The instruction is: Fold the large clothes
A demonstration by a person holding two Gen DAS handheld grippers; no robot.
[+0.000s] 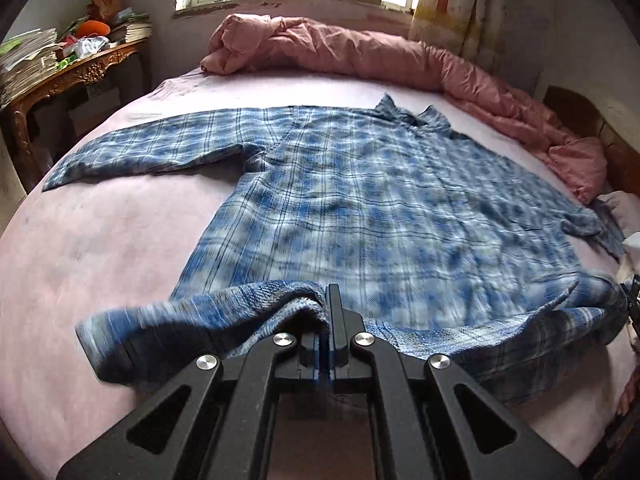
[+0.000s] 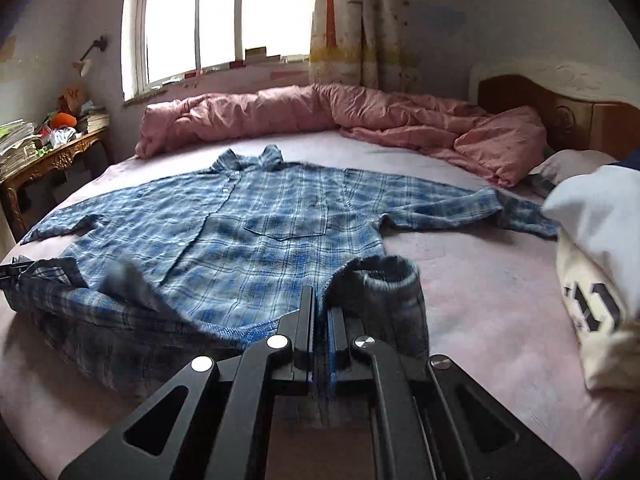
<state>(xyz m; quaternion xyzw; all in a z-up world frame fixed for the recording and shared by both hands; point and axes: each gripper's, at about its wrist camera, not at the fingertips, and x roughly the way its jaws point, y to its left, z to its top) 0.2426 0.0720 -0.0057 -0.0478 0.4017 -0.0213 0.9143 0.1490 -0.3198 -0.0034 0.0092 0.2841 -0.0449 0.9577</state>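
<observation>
The blue plaid shirt point(image 1: 360, 184) is spread front-up across the pink bed sheet point(image 1: 100, 240), collar toward the window, both sleeves laid out to the sides. Its bottom hem is lifted off the sheet at two places and curls back toward the cameras. The left gripper point(image 1: 325, 304) is pressed together on the hem near one corner, with cloth bunched against its jaws; the right gripper point(image 2: 320, 308) is likewise clamped on the hem near the other corner, a strip of plaid being seen between its jaws.

Only a thin bite of fabric appears to be held in each, so the hem could be pulled free if it is drawn forward sharply. If the two corners are carried unevenly, a skewed fold line is likely. The loose flap beside each gripper may tuck under and leave a crease. The far sleeve lies close to the white garment point(image 2: 592, 264) and the pink quilt point(image 2: 400, 120), where it could be snagged.
</observation>
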